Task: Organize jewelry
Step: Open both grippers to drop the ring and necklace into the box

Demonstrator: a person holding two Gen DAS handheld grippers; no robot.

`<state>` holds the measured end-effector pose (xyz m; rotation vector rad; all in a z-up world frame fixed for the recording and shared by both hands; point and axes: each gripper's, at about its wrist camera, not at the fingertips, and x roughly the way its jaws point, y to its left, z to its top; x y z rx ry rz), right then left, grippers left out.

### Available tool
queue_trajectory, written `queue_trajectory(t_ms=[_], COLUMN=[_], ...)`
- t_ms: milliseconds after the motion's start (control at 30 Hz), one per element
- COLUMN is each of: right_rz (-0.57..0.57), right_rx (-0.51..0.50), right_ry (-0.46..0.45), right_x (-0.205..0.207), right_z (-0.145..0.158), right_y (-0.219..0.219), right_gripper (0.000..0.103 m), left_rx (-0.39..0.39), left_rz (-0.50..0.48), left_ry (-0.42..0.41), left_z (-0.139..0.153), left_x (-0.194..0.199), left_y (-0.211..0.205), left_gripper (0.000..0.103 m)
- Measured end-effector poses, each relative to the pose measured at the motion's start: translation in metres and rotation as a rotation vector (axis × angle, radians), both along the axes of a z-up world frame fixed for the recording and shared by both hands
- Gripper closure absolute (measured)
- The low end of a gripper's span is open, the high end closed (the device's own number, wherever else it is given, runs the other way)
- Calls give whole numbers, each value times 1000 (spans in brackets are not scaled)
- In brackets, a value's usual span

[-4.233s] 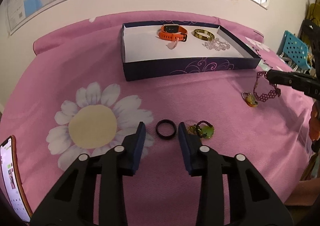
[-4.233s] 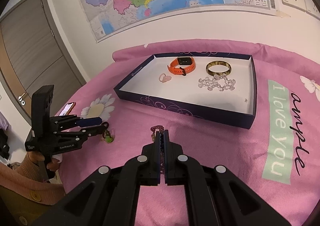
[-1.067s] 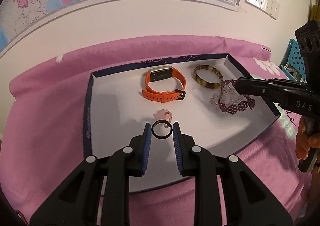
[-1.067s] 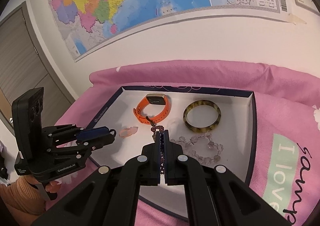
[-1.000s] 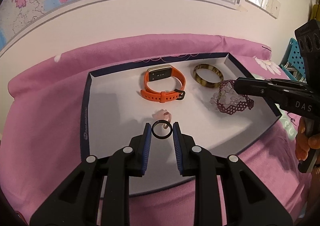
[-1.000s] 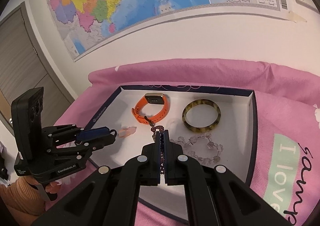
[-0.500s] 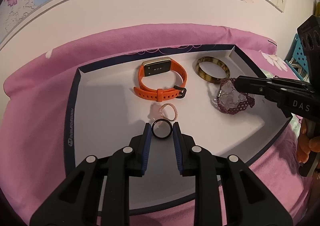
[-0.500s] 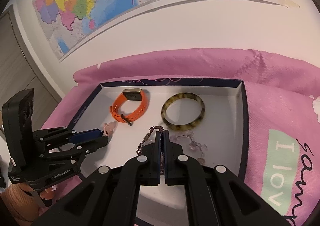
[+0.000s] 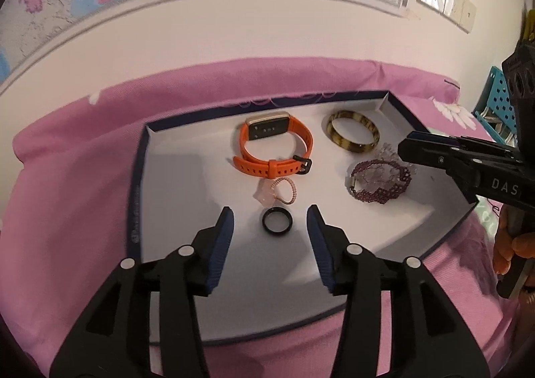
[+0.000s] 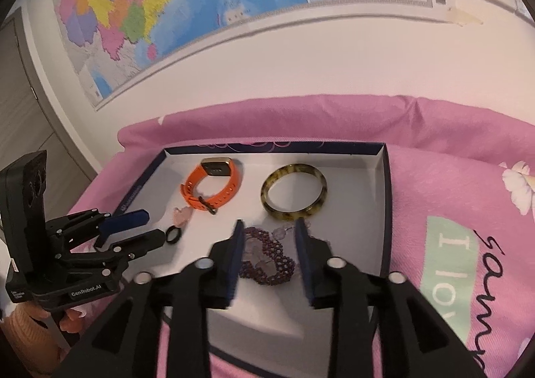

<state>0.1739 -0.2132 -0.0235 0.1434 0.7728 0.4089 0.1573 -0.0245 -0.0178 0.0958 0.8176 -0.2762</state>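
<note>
Fingers of both grippers spread, black ring [image 9: 277, 220] and beaded bracelet [image 10: 267, 261] lying free inside the box [image 9: 135, 197]

The left gripper [image 9: 270, 211] has its jaws spread wide, and nothing is between them. Its two fingers [image 9: 223, 227] carry blue ribbed pads and point forward and a little down. In the right wrist view this same gripper [image 10: 152, 227] comes in from the left side, with one finger above the other, and a hand [image 10: 23, 321] holds its black handle from below.

The right gripper [image 10: 269, 227] also stands with its jaws apart and grips nothing. In the left wrist view it [image 9: 406, 145] reaches in from the right edge, seen side-on, and a hand [image 9: 511, 244] grasps its handle low at that edge.
</note>
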Motion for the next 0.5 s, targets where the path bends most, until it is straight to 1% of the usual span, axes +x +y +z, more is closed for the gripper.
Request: queue_trajectory(t_ms=[33,100,133,200,300,500], right_rz=[-4,-2,5,11,52,139], right_rx=[2,12,9,-4,-16,-46], right_ry=[-7,-25,-31,-50,-67,-75], right_x=[-3,-12,-16,-28,-47,-92], right_z=[2,6,8,12,18,20], right_y=[-1,-3,-2,0,6,21], right_gripper=[44,38,30,23,20,21], left_rx=[-5,-8,-7,-11,-18,-17], left_rz=[4,10,11,20,36,46], left_ry=[-10,-39,-50,-73,-100,-123], left_z=[3,9,12,17,23,25], left_x=[-4,-13,-19,-31,-51,-91], left_y=[2,6,8,14,22,39], left_gripper=[47,45,43,37,34,34])
